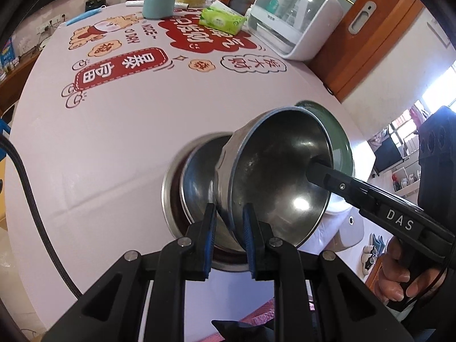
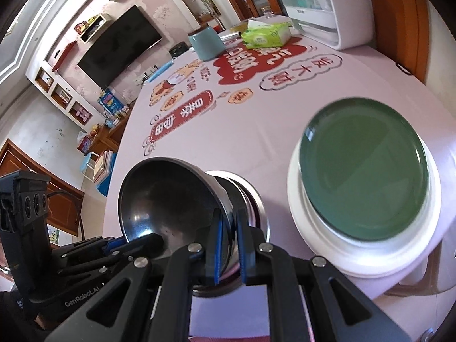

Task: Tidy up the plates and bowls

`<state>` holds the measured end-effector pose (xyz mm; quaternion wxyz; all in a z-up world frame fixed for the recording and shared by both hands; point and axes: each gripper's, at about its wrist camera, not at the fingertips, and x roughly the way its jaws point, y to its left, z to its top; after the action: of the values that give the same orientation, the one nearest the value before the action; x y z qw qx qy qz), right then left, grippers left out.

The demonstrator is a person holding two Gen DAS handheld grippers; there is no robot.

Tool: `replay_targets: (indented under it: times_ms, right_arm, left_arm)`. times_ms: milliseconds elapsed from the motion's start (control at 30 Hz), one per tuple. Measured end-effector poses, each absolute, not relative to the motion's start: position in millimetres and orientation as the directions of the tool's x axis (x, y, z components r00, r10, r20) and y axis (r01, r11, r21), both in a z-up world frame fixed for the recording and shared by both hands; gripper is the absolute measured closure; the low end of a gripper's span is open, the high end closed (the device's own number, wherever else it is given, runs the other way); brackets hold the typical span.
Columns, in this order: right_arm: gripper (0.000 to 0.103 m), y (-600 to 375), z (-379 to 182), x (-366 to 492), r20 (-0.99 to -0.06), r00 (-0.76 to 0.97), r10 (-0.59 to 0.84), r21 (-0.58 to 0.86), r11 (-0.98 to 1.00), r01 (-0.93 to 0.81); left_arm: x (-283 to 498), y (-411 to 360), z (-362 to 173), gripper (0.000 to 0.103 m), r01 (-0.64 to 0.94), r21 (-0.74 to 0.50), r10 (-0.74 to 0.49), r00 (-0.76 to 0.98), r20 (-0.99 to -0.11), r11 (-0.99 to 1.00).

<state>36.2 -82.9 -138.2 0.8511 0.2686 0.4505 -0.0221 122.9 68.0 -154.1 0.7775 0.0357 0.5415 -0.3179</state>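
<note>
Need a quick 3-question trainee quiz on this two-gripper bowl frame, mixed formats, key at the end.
1. True or false: both the left gripper and the right gripper are clamped on the rim of the same steel bowl.
2. What lies on the white plate? A) tissue pack B) green plate C) teal cup
3. Fill in: the held bowl is tilted above more ______ bowls.

Key: 1 true; 2 B, the green plate; 3 steel.
</note>
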Motion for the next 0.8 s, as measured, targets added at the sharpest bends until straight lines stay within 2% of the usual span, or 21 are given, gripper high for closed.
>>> replay_targets:
  times_ms: [133,367,800]
  right_arm:
    - [0.094,-85,-141,29,-0.777,0.593,0.21,0.448,0.846,0.289]
    - [0.093,-81,-141,24,-0.763,0.609,0.215,0.462,0.841,0.282]
    - [0.093,-83,-125,-6,-0.721,0.662,0.203,0.487,0.829,0.275]
  left_arm:
    - [118,67,-157,0.085,0.529,-0.282,-0.445,0.21,-0.87,0.801]
    - [119,75,-158,0.076,0.497,-0.258,-0.416,0.239,-0.877,0.829]
    - [94,79,-135,0.071,0.509,-0.202,-0.406,0.328,-0.853,0.836]
